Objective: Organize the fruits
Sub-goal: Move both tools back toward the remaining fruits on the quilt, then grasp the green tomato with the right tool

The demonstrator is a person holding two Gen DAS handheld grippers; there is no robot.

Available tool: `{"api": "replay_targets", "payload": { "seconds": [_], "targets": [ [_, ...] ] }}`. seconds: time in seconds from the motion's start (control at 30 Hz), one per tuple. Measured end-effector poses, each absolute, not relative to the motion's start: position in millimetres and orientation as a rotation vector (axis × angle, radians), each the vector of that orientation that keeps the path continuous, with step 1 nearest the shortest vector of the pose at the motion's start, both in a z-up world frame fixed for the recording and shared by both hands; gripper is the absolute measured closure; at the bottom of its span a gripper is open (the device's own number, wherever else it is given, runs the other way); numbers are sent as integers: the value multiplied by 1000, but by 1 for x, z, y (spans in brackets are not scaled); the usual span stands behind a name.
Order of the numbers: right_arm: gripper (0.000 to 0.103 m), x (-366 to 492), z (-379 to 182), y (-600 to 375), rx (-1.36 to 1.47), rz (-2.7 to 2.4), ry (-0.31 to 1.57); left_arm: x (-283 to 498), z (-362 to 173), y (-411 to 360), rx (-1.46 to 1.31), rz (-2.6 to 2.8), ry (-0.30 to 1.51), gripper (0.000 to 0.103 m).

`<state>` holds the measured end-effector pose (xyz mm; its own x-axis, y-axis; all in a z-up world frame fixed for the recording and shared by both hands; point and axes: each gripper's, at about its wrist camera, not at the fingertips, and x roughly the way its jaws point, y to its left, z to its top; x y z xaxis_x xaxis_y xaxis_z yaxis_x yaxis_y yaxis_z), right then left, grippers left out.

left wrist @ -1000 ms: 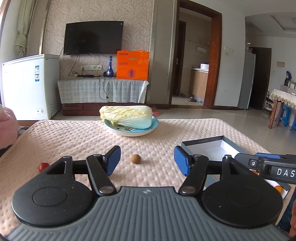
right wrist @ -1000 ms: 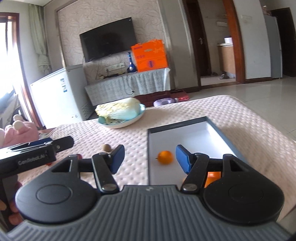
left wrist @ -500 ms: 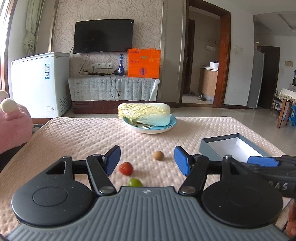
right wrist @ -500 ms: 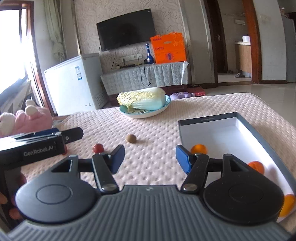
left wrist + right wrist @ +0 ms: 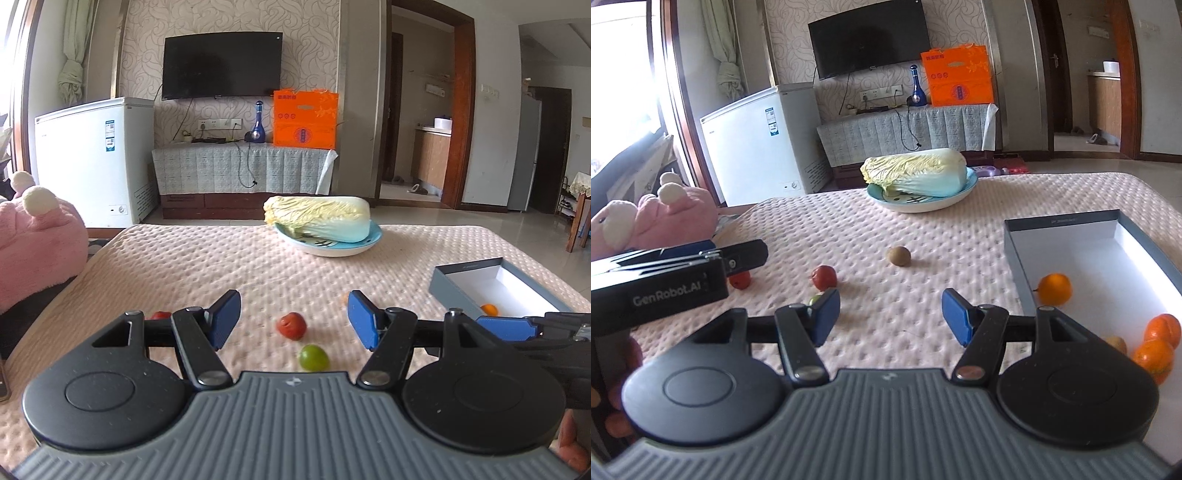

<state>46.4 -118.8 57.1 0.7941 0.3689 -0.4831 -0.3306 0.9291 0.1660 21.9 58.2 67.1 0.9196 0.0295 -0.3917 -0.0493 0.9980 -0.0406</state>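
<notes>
In the left wrist view my left gripper [image 5: 293,317] is open above the pink cloth. A red fruit [image 5: 291,325] and a green fruit [image 5: 314,357] lie on the cloth in the gap between its fingers, untouched. A second red fruit [image 5: 159,315] peeks out behind its left finger. My right gripper [image 5: 890,315] is open too, over bare cloth. Ahead of it lie a brown fruit [image 5: 898,255] and the red fruit [image 5: 824,277]; the green fruit [image 5: 814,298] is half hidden by its left finger. To its right, the grey box [image 5: 1063,221] holds several oranges [image 5: 1054,288].
A cabbage [image 5: 321,218] lies on a blue plate [image 5: 365,243] at the far middle of the table. A pink plush toy [image 5: 665,218] sits off the left edge. The left gripper's body [image 5: 676,273] fills the left of the right wrist view.
Both views have swung to the left. The red and green fruits have come between my left gripper's fingers, and the box has slid to the right. Both grippers are still open.
</notes>
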Motion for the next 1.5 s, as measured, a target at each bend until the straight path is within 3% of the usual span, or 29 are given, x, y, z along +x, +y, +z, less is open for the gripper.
{"api": "replay_targets", "payload": {
  "seconds": [0.5, 0.73, 1.1, 1.2, 1.27, 1.5],
  "targets": [
    [43, 64, 40, -83, 0, 464, 602, 21, 59, 129, -170, 190, 444, 33],
    [53, 70, 34, -59, -40, 540, 616, 25, 54, 126, -149, 175, 454, 33],
    [54, 98, 14, -28, -97, 553, 648, 32, 45, 120, -117, 146, 484, 33],
    [62, 103, 12, -25, -94, 567, 649, 36, 43, 119, -118, 142, 490, 33],
    [74, 106, 9, -21, -111, 566, 658, 38, 42, 118, -119, 138, 493, 33],
    [75, 104, 10, -23, -137, 565, 679, 51, 35, 107, -95, 111, 509, 33]
  ]
}}
